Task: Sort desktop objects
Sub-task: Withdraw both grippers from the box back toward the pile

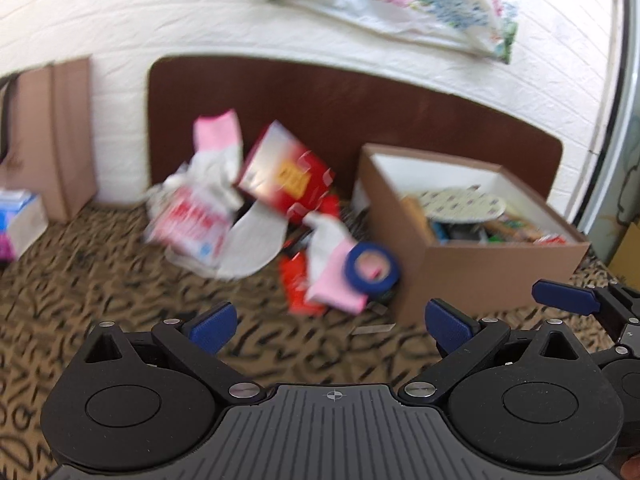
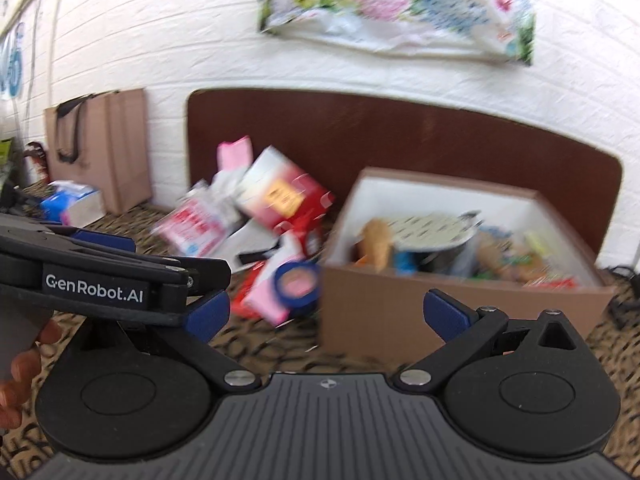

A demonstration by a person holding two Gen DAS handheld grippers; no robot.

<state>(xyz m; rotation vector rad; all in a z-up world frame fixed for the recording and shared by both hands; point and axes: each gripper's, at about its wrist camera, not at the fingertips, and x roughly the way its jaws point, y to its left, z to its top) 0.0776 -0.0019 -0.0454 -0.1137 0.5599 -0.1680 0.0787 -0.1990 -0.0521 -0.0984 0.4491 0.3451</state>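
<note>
While both pictures are blurry, the left gripper [image 1: 330, 326] has its two blue-tipped fingers spread wide apart with nothing between them, and the right gripper [image 2: 326, 314] is spread wide and bare too. They hang side by side over the brown cloth with black squiggles [image 1: 100, 276] that covers the table. A brown cardboard box with white inside walls [image 1: 472, 264] sits near the back right of the cloth, and it is full of small, colourful things. Just left of the box lies a messy pile. A round blue roll of tape [image 1: 372, 268] rests at the front of the pile, close beside the box. Behind it, a red and white carton with a yellow label [image 1: 286, 174] leans tilted on white and pink cloths [image 1: 218, 148]. A tan paper bag [image 2: 100, 148] stands against the white brick wall [image 2: 160, 40] at the back left.
</note>
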